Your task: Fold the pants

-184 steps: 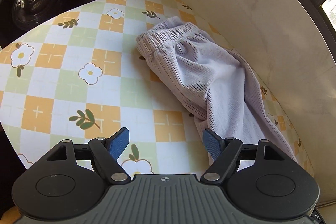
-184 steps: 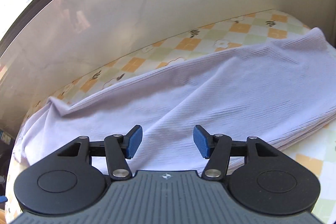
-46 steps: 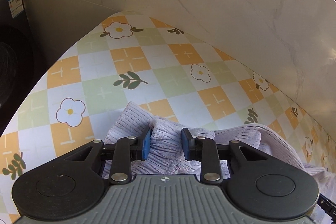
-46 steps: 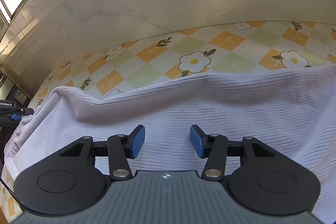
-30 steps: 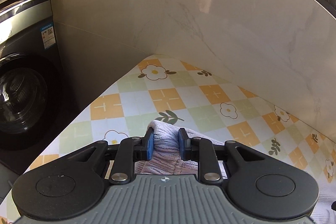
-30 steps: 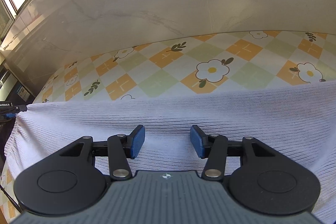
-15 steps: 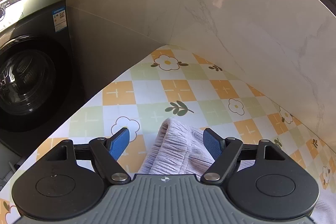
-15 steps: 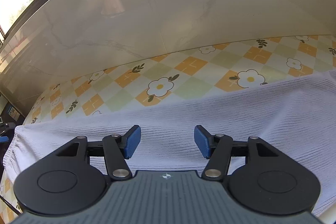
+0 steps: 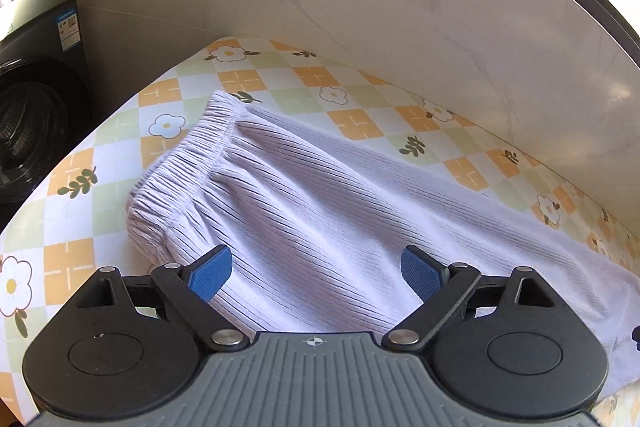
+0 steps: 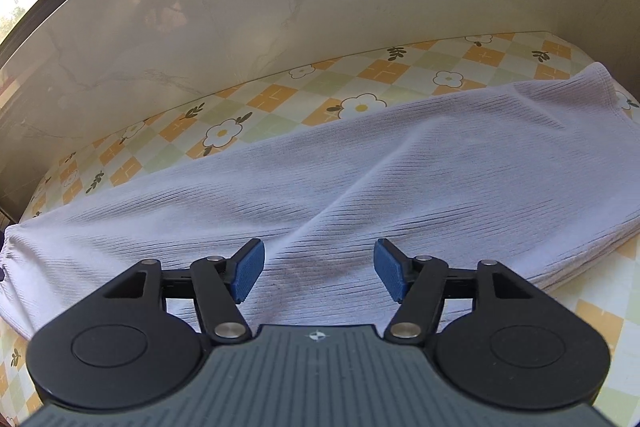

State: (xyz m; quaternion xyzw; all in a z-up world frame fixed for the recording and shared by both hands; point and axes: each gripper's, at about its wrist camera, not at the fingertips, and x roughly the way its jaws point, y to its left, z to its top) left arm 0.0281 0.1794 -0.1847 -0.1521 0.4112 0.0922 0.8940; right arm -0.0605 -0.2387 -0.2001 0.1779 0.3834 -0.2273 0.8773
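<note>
One pair of pants [image 9: 328, 211], one table [image 9: 72, 259], one washing machine [image 9: 36, 99], two grippers: left gripper [image 9: 316, 273], right gripper [image 10: 318, 271].

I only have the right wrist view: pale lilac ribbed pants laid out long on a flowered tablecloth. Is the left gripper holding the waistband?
Observer: No. The left gripper has just been opening its jaws. They stand wide above the pants and pinch nothing.
Operator: Where is the waistband?
Observer: The elastic waistband lies gathered on the tablecloth, beyond the gripper's left finger.
Operator: Anything beside the table?
Observer: A dark front-loading washing machine stands past the table edge, at the picture's left.
</note>
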